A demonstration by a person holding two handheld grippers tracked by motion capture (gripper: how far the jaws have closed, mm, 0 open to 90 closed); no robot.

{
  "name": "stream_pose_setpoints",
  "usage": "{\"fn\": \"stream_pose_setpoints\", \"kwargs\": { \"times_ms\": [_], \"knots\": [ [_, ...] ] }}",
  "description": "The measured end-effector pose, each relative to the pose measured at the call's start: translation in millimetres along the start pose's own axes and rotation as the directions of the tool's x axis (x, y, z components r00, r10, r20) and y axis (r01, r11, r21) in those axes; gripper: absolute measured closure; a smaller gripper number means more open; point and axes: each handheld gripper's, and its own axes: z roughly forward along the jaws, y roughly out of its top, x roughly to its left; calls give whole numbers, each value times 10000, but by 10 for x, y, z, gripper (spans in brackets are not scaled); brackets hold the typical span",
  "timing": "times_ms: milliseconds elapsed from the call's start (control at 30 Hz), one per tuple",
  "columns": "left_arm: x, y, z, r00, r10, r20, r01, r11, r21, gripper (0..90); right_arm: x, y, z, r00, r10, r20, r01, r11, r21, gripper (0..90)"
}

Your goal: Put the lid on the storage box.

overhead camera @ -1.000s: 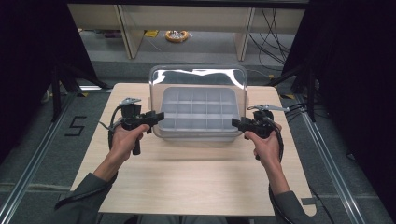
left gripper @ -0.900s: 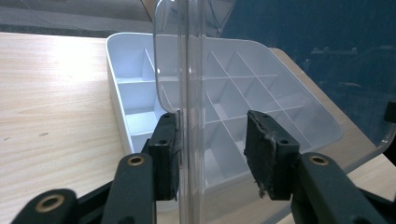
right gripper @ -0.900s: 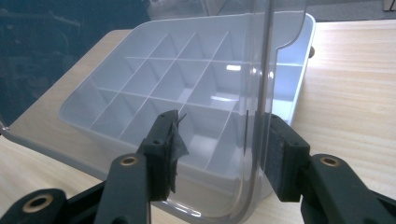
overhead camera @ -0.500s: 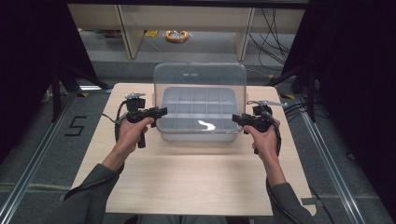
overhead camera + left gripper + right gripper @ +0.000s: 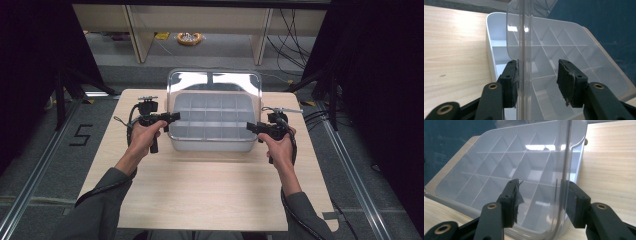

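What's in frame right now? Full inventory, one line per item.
compartment box: 1, translucent white, middle of table, empty grid
lid: 1, clear, hinged open, standing up at the box's far edge
table: 1, light wood, under the box
yellow ring-shaped object: 1, floor beyond the table
left gripper: 1, black, lid edge between its jaws, one pad on it, jaws just been opening
right gripper: 1, black, lid edge between its jaws, gap at one pad
forearms: 2, grey sleeves, bottom of high view
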Motion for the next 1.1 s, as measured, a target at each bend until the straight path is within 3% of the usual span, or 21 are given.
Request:
{"fn": "stream_pose_setpoints", "kwargs": {
  "times_ms": [33,167,233,267,300,333,533,667,700,767,833,867,900,933,967,1000,1033,1067,1100],
  "knots": [
    [18,3,8,10000,67,-45,-67,9999,110,519,-35,5,19,9992,-391,27,391,9992,-47,512],
    [38,0,79,9997,-246,-42,246,9996,162,515,-55,14,64,9993,-357,70,357,9994,-19,509],
    [62,8,119,9996,-284,-66,286,9992,275,513,-59,14,84,10000,-46,40,46,10000,-25,507],
    [62,8,119,9996,-284,-66,286,9992,275,512,-33,11,91,9992,398,62,-398,9992,33,507],
    [63,7,157,9988,-471,-108,473,9988,130,511,-92,17,112,9997,-203,99,204,9997,-99,505],
    [67,7,171,9986,-502,-134,504,9986,141,509,-79,15,108,10000,62,-11,-62,10000,-26,504],
    [81,-17,206,9982,-564,-216,567,9983,144,507,-121,-4,171,10000,-39,86,40,9999,-99,494],
    [92,-26,244,9976,-598,-362,605,9980,171,500,-86,-3,192,9991,347,260,-349,9994,50,486],
    [93,-31,258,9971,-646,-411,652,9978,140,498,-119,3,203,9995,-110,289,111,9999,-19,484],
    [111,-42,272,9970,-612,-470,624,9978,240,492,-124,8,226,9991,-312,296,315,9995,-92,479],
    [110,-55,303,9953,-824,-518,831,9965,113,489,-111,4,233,9994,-61,344,58,10000,79,474],
    [115,-61,311,9950,-839,-538,846,9963,119,489,-80,-4,245,9981,304,538,-312,9994,139,471],
    [125,-68,313,9955,-751,-584,763,9969,190,488,-112,-5,262,9988,-76,482,76,10000,0,469],
    [127,-74,324,9952,-780,-598,791,9967,165,487,-112,-10,276,9984,-84,567,85,10000,-19,466],
    [131,-77,334,9954,-757,-593,767,9969,147,487,-65,-15,261,9971,545,534,-557,9983,194,463],
    [131,-83,341,9952,-752,-622,762,9970,142,485,-117,-15,294,9977,-149,663,150,9999,-12,458],
    [130,-87,345,9949,-765,-651,775,9969,128,484,-110,-16,302,9968,-172,778,171,9999,29,459],
    [126,-93,351,9949,-672,-753,687,9975,175,486,-126,-15,306,9912,-805,1052,807,9967,23,464],
    [129,-100,364,9946,-678,-785,690,9975,121,477,-110,-10,308,9934,-603,979,596,9982,97,462]
  ]
}}
